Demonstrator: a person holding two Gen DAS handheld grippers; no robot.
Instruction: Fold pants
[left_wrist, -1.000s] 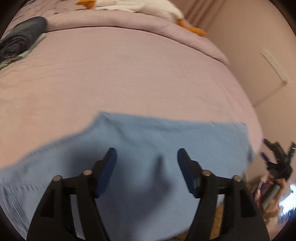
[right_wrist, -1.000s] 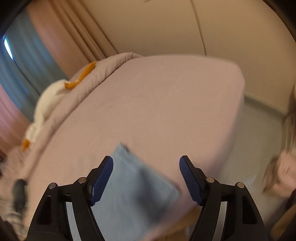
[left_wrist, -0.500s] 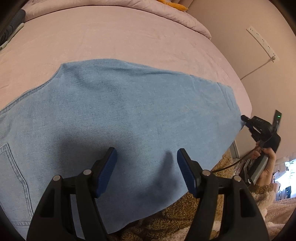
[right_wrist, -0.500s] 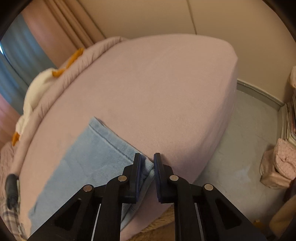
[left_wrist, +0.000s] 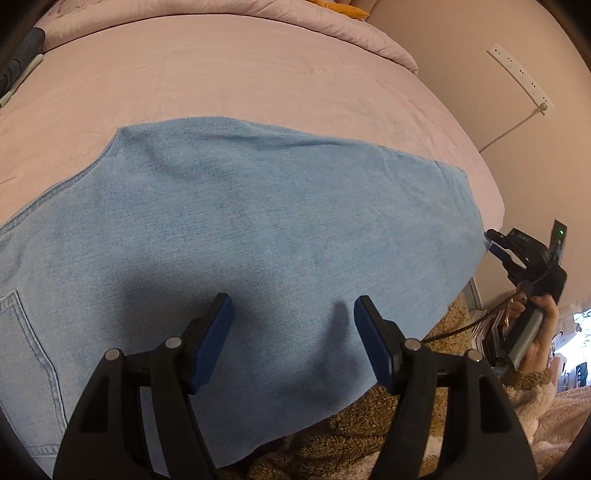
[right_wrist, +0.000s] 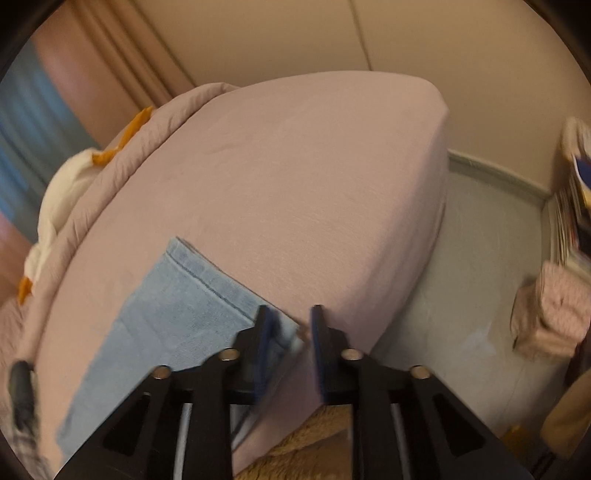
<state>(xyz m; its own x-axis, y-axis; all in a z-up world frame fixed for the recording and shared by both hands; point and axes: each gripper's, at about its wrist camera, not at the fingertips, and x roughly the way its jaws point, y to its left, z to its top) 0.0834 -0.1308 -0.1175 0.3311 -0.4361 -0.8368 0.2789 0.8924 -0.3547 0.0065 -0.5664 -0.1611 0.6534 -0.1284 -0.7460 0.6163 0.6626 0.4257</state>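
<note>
Pants (left_wrist: 258, 236) flat on bed (left_wrist: 258, 81)

**Bedroom, warm dim light**

Bed (right_wrist: 314, 192) with pink sheet fills both views. Beige wall (right_wrist: 461, 55) behind, power strip (left_wrist: 517, 74) mounted on it. Grey floor (right_wrist: 480, 295) right of bed, curtains (right_wrist: 122, 74) far left, brown rug (left_wrist: 351, 435) at bedside.

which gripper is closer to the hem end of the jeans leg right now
Right. The right gripper sits at the hem corner of the jeans, jaws parted around it. The left gripper hovers open over mid-leg, well away from it.
</note>
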